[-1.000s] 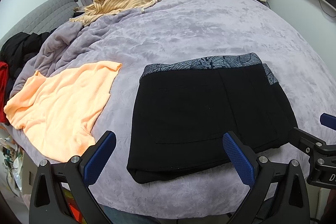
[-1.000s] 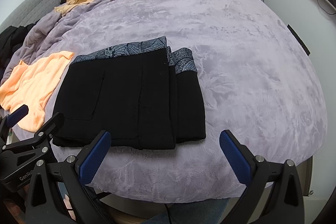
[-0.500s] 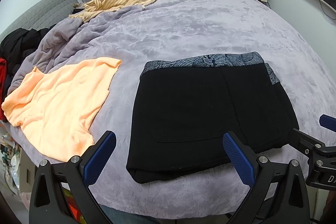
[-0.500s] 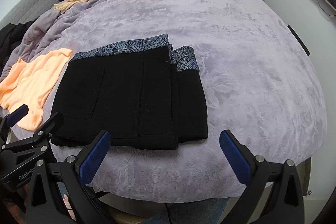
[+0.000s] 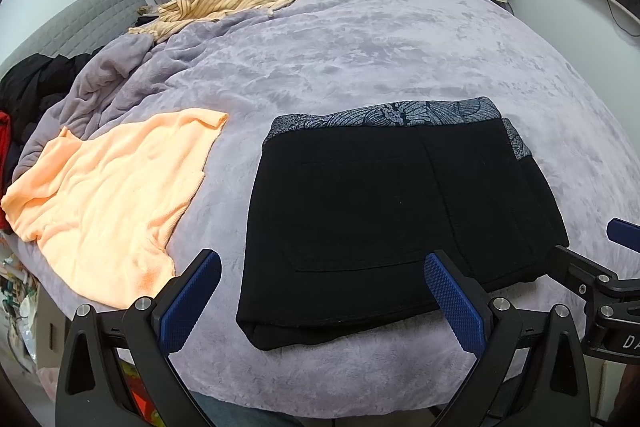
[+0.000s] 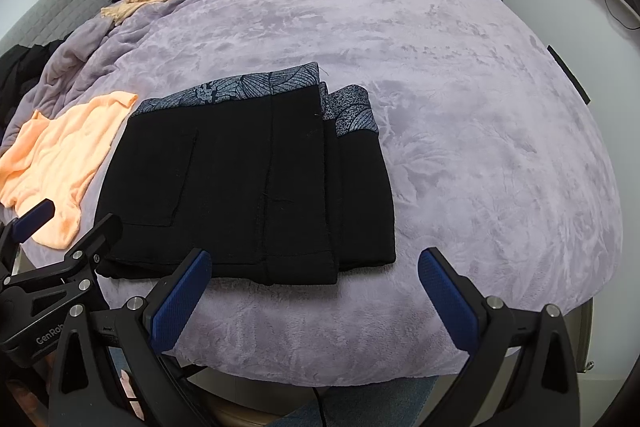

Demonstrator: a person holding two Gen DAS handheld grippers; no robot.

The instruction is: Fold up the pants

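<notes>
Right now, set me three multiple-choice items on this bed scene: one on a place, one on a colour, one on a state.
1. Where does the orange top lie relative to the black pants?
A. to their left
B. on top of them
C. to their right

2. What colour is the blanket?
A. green
B. light purple
C. red

3. How are the left gripper and right gripper?
A. both shut on the pants
B. one open, one shut
C. both open, holding nothing

Answers: 1 A, the top lies apart on the left. 2 B, pale purple plush. 3 C, fingers spread wide, nothing between them.
</notes>
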